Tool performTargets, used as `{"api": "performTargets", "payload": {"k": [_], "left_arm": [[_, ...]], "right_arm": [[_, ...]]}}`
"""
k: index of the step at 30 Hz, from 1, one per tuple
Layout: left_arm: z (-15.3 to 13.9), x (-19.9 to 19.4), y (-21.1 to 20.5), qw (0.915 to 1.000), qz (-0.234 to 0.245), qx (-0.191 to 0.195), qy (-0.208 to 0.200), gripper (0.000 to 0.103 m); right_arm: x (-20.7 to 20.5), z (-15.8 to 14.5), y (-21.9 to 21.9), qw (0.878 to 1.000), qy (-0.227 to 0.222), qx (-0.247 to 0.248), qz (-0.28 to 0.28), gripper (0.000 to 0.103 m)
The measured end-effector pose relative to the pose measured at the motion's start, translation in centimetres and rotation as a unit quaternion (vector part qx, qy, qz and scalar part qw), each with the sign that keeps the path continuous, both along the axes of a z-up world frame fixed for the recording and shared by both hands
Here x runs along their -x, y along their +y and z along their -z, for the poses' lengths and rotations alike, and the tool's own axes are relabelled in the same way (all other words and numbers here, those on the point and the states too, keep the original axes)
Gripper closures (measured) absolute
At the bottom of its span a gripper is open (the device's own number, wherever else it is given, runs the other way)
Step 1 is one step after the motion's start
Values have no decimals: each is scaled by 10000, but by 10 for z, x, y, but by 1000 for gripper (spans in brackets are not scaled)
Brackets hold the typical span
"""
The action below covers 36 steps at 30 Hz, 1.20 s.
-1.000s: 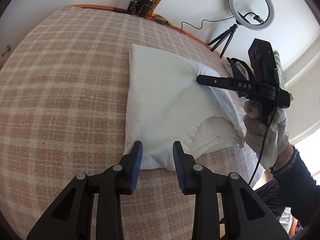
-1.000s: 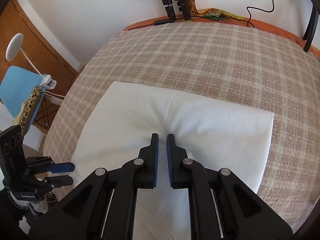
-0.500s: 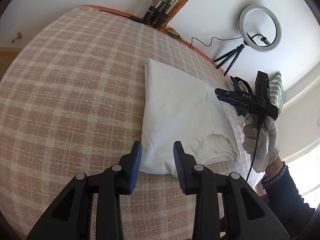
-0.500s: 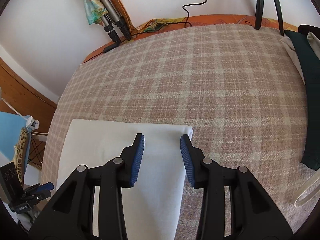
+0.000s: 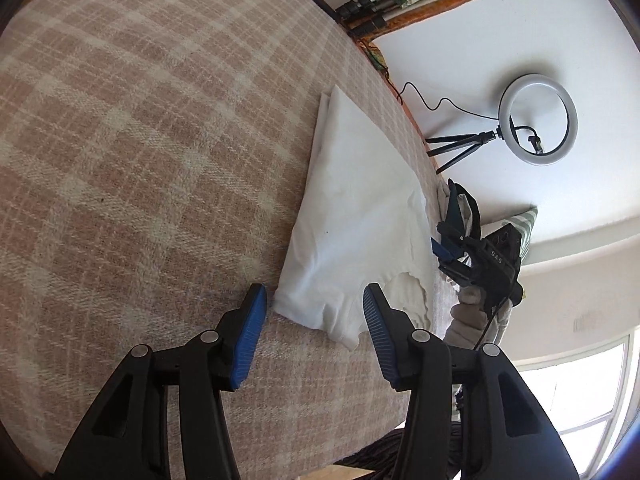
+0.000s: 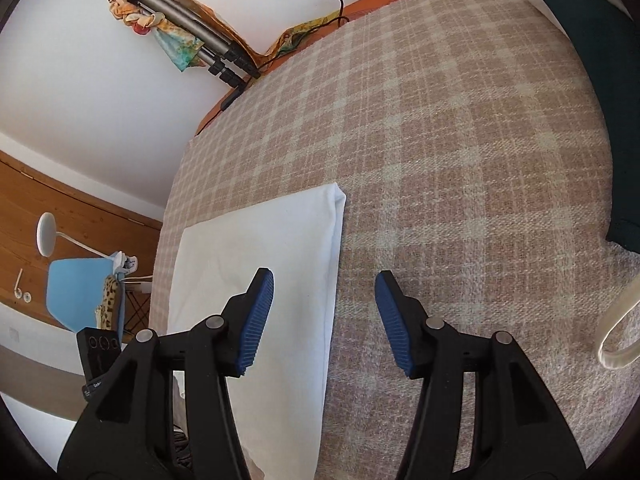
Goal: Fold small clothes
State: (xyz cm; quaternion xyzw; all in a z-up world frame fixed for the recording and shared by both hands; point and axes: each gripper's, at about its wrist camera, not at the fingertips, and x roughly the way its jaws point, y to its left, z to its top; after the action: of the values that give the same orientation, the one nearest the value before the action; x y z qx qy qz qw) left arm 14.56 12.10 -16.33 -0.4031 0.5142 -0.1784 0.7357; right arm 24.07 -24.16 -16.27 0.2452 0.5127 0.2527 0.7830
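Note:
A white folded garment [image 5: 352,216] lies flat on the plaid blanket [image 5: 140,140]. My left gripper [image 5: 314,300] is open and empty, its blue pads either side of the garment's near corner, just short of it. The right gripper [image 5: 442,246] shows in the left wrist view beyond the garment's right edge, held in a gloved hand. In the right wrist view the garment [image 6: 260,280] lies left of centre. My right gripper [image 6: 324,286] is open and empty above its right edge.
A ring light on a tripod [image 5: 536,120] stands past the bed. Folded tripods with a colourful cloth [image 6: 192,48] lean at the wall. Dark green clothing [image 6: 592,80] and a cream strap [image 6: 620,336] lie at the right. A blue chair [image 6: 80,296] stands off the bed.
Both grippers have opened wide and drawn back. The right gripper let go of the garment's middle and moved off to its edge. The garment now lies flat.

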Motion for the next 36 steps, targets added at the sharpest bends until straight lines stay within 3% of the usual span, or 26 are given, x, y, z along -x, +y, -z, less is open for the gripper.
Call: {"api": "performTargets", "payload": {"k": [8,17,20,22,25,27,36], "left_arm": [[3,-12,-7,9988,-37,485,-13,54],[-2,-30,-27,9996,84,239,-160,58],[-4,-35,-31,9997,129,13,-217,67],[-3,-38,-35,9996,142,-160,-207,81],[-3,-35,-36,9983,209,-487,-261,94],[-5,-35,-40,9966,250,-700,-356,95],[-34,-23,-69,9738,657,-1855,-1136,97]], "right_arm": [[-12,12,5,9971,105,-756,-80,51],[-21,14,27,9954,74,-957,-67,56],[-23,16,30,9955,87,-942,-59,61],[-24,16,33,9958,96,-909,-42,65],[-25,15,38,9975,63,-701,-30,76],[-25,13,44,9985,37,-541,-80,87],[-16,-20,61,9986,-486,163,-105,92]]}}
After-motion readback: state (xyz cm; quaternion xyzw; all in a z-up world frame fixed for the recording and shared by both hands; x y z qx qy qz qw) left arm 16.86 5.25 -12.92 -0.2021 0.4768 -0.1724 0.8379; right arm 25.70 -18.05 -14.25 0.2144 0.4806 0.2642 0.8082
